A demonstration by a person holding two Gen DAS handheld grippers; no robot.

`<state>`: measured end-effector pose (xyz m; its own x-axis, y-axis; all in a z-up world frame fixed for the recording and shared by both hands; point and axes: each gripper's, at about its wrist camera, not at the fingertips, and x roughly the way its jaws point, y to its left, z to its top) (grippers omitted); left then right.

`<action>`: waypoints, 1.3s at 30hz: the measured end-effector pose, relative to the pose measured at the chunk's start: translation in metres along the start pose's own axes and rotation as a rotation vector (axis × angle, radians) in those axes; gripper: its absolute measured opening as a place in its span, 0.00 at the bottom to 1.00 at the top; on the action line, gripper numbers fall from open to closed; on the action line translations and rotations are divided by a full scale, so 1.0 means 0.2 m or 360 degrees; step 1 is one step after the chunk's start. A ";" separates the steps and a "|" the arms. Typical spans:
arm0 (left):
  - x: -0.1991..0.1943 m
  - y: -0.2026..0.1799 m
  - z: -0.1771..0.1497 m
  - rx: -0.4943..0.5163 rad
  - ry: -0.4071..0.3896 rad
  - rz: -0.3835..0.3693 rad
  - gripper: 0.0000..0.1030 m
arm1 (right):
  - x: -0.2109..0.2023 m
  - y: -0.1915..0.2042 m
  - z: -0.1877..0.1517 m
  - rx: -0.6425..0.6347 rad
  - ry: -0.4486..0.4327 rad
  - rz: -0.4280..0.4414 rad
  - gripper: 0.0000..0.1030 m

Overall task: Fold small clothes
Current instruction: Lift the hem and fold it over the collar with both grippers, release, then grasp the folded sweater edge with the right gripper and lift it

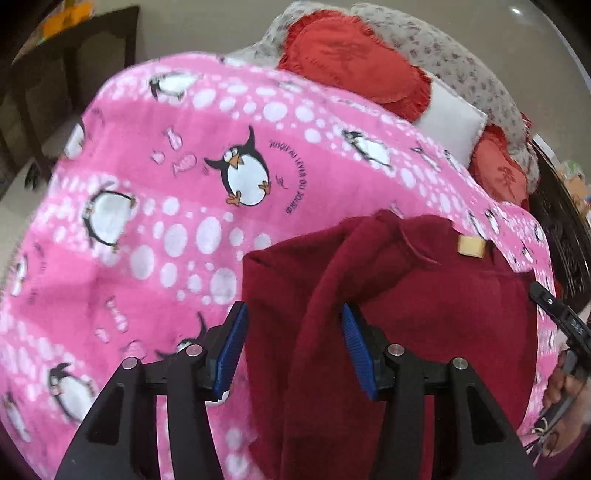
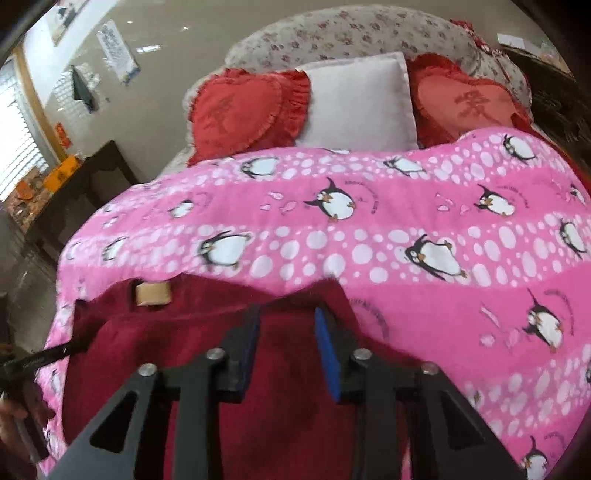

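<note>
A dark red fleece garment [image 1: 424, 295] with a tan label [image 1: 471, 245] lies on a pink penguin blanket [image 1: 166, 221]. My left gripper [image 1: 291, 347] is open, its blue pads [image 1: 232, 350] either side of a raised fold of the garment. The right gripper's black tip [image 1: 554, 310] shows at the right edge. In the right wrist view the garment [image 2: 288, 387] and its label [image 2: 153, 293] lie below my open right gripper [image 2: 288, 343], which hovers over its far edge. The left gripper [image 2: 55, 352] enters from the left.
Red heart cushions [image 2: 236, 110] and a white pillow [image 2: 362, 99] lie at the bed head against a floral cover [image 2: 351, 33]. A dark side table [image 2: 85, 184] stands left of the bed. The blanket [image 2: 443, 258] spreads wide to the right.
</note>
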<state>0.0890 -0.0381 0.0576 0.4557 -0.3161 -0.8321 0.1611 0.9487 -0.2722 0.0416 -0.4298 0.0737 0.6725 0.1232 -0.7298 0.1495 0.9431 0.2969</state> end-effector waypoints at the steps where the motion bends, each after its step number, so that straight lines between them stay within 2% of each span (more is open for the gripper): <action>1: -0.02 0.00 -0.02 0.0010 0.0004 -0.0016 0.31 | -0.05 0.01 -0.03 -0.0017 0.0005 0.0012 0.46; 3: -0.09 -0.01 -0.08 0.0029 0.0011 -0.0064 0.31 | -0.15 0.01 -0.11 -0.0043 0.0035 0.0002 0.52; 7: -0.20 -0.06 -0.21 0.0112 -0.0020 -0.0060 0.31 | -0.30 -0.01 -0.31 -0.0076 0.0133 -0.0074 0.53; 10: -0.21 -0.07 -0.29 0.0117 0.0015 -0.0065 0.31 | -0.33 -0.02 -0.47 -0.0087 0.0232 -0.0109 0.53; 11: -0.20 -0.07 -0.33 0.0121 0.0031 -0.0045 0.31 | -0.32 -0.03 -0.50 -0.0087 0.0274 -0.0114 0.50; 12: -0.18 -0.07 -0.36 0.0131 0.0058 -0.0005 0.31 | -0.31 -0.03 -0.54 -0.0096 0.0308 -0.0124 0.31; 15: -0.13 -0.03 -0.45 0.0102 0.0110 0.0059 0.31 | -0.35 -0.03 -0.58 -0.0119 0.0301 -0.0142 0.07; 19: -0.13 0.00 -0.47 0.0022 0.0106 0.0026 0.31 | -0.35 -0.12 -0.59 0.0013 0.0339 -0.0152 0.07; 20: -0.14 0.00 -0.47 0.0014 0.0101 0.0026 0.31 | -0.37 -0.11 -0.58 0.0020 0.0335 -0.0163 0.11; 21: -0.15 0.01 -0.47 0.0018 0.0096 0.0029 0.31 | -0.40 -0.10 -0.56 0.0032 0.0311 -0.0195 0.21; 24: -0.17 0.01 -0.49 0.0051 0.0085 0.0048 0.31 | -0.51 -0.03 -0.50 0.0026 0.0185 -0.0242 0.29; 26: -0.17 0.02 -0.50 0.0050 0.0086 0.0043 0.31 | -0.52 0.07 -0.45 0.0036 0.0171 -0.0100 0.31; 28: -0.16 0.04 -0.51 0.0026 0.0092 0.0026 0.31 | -0.45 0.23 -0.42 0.0004 0.0234 0.0112 0.31; 29: -0.16 0.05 -0.51 0.0014 0.0093 0.0013 0.31 | -0.39 0.33 -0.41 -0.0051 0.0267 0.0167 0.31; 32: -0.15 0.04 -0.50 0.0002 0.0096 -0.0008 0.31 | -0.20 0.67 -0.39 -0.0361 0.0278 0.0182 0.31; 35: -0.14 0.05 -0.51 -0.0012 0.0106 -0.0022 0.31 | -0.03 0.94 -0.34 -0.0529 0.0283 0.0242 0.30; 39: -0.13 0.07 -0.51 -0.0031 0.0117 -0.0044 0.31 | 0.19 1.22 -0.27 -0.0692 0.0253 0.0223 0.24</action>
<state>-0.0098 -0.0145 0.0262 0.3853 -0.3416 -0.8572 0.1552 0.9397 -0.3047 0.0650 -0.1784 0.0845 0.5404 0.2718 -0.7963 -0.2743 0.9516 0.1386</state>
